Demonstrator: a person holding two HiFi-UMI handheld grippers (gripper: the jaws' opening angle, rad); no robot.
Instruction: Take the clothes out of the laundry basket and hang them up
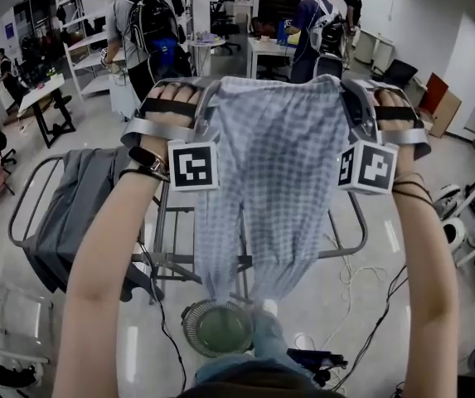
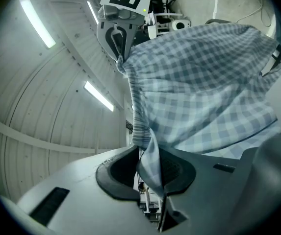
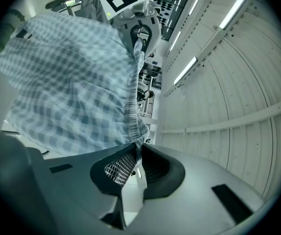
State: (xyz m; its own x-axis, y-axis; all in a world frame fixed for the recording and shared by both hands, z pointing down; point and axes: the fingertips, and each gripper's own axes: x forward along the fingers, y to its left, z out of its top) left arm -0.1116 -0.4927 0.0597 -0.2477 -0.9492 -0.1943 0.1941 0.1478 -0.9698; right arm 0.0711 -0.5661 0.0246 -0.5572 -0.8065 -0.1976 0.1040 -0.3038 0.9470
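A pair of blue-and-white checked trousers point(image 1: 274, 164) hangs spread out by its waistband between my two grippers, legs dangling toward the round laundry basket point(image 1: 216, 330) on the floor. My left gripper point(image 1: 210, 89) is shut on the waistband's left end, my right gripper point(image 1: 345, 88) on its right end. In the left gripper view the jaws point(image 2: 147, 168) pinch the trousers point(image 2: 204, 82), with the right gripper point(image 2: 120, 38) across from them. The right gripper view shows its jaws point(image 3: 138, 160) clamped on the trousers point(image 3: 71, 82), the left gripper point(image 3: 139, 33) opposite.
A metal drying rack point(image 1: 355, 239) stands under the trousers, with a grey garment point(image 1: 79, 206) draped over its left wing. Cables point(image 1: 370, 322) trail on the floor at the right. People point(image 1: 142, 31) and tables point(image 1: 266, 52) fill the back of the room.
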